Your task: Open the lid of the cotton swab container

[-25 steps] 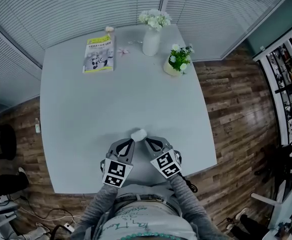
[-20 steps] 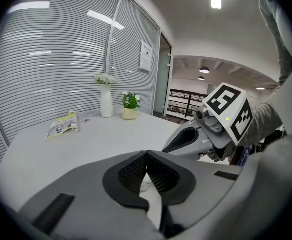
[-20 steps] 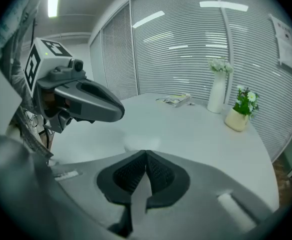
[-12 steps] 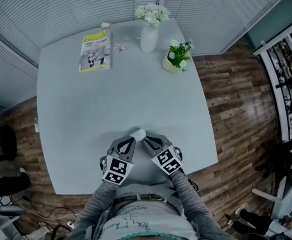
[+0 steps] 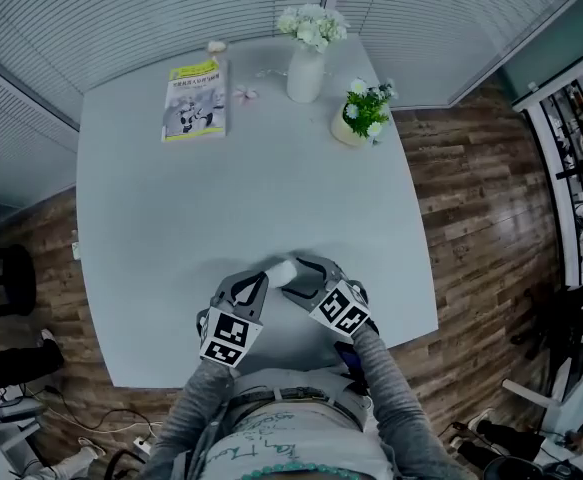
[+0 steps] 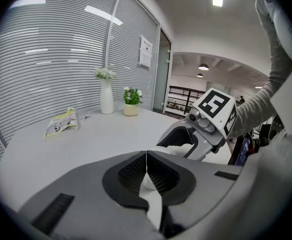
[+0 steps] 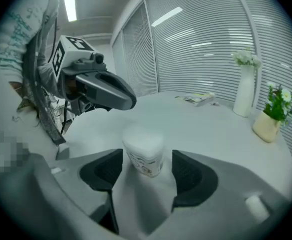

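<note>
Right gripper (image 7: 147, 174) jaws opening, wide apart; cotton swab container (image 7: 143, 154) stands upright between them, pads clear of it on both sides. No hold there. Left gripper (image 6: 146, 164) closed, jaws tip to tip; a bit of white shows just behind the tips, but I cannot tell whether anything is pinched.

From the head view: container (image 5: 279, 271) sits on the bench (image 5: 171, 218) near the front edge, right in front of me, with the left gripper (image 5: 259, 280) tip just beside it on one side and the right gripper (image 5: 296, 278) straddling it from the other.

White cap looks still seated, so I judge the lid not yet open. Step in hand: setting up the hold.

Next move, as I read it: close the right gripper on the body to steady it, low enough to leave the cap free, then work the lid with the left. The container is small and light and will tip if nudged off-centre.

Far end of the bench: magazine (image 5: 195, 100), white vase (image 5: 305, 73), potted plant (image 5: 356, 118), all well apart from the work.
</note>
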